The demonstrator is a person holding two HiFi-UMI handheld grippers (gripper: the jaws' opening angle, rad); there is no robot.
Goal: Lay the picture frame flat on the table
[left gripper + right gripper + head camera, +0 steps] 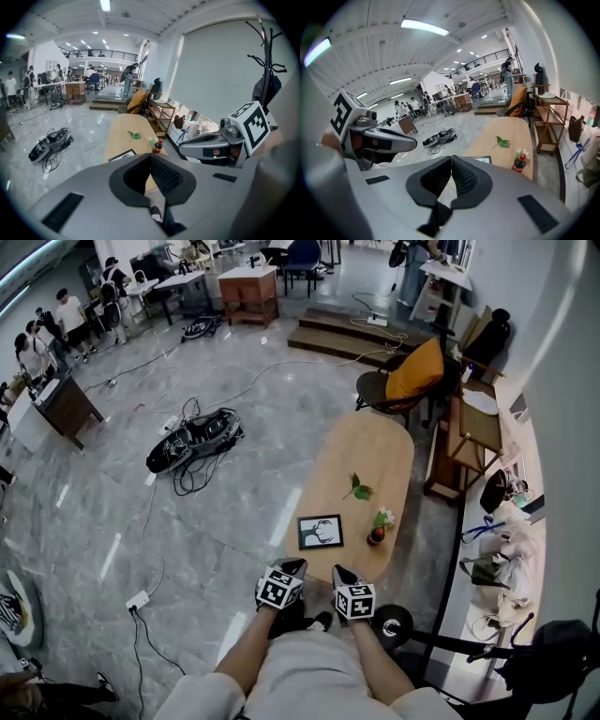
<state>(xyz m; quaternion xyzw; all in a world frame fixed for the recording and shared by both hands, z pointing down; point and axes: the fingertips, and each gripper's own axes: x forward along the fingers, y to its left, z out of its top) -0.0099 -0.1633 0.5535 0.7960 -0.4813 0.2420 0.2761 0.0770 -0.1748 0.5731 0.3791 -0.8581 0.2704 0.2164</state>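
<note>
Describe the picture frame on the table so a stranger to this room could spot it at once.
Find the long wooden table with rounded ends on the grey floor. At its near end sits the picture frame, left of a small red-capped bottle; it is the only black-edged rectangle there.

Bright, even indoor light, with heavy fisheye in both gripper views.
We see the ceiling strip lights point(424, 26) as the main source, and they leave pale streaks of glare on the polished floor point(112, 554) at the left. Shadows are soft and faint. In the head view the picture frame point(320, 532) is sharp, while the far people look small and soft. Both gripper views bend hard at the rim and darken to black corners. The near bodies of the left gripper point(150, 155) and right gripper point(451, 160) look slightly soft.
</note>
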